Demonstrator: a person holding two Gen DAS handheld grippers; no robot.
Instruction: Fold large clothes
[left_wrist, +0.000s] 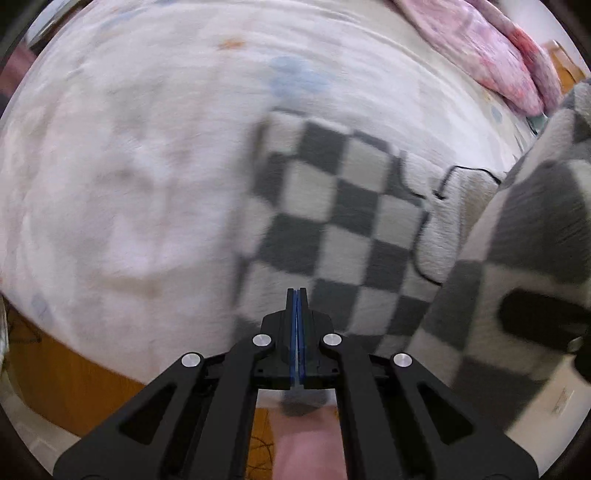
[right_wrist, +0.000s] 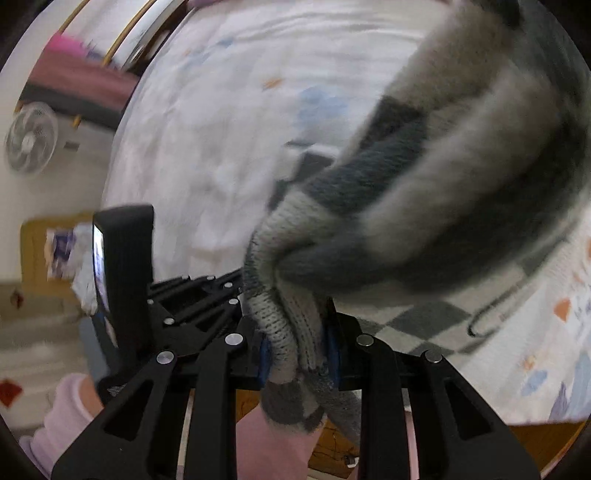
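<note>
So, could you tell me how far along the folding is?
Early. Nothing looks folded yet. The right gripper is clamped on a bunched edge of the checkered garment, lifting it off the bed; the left gripper is shut, apparently empty. Every fold remains.
</note>
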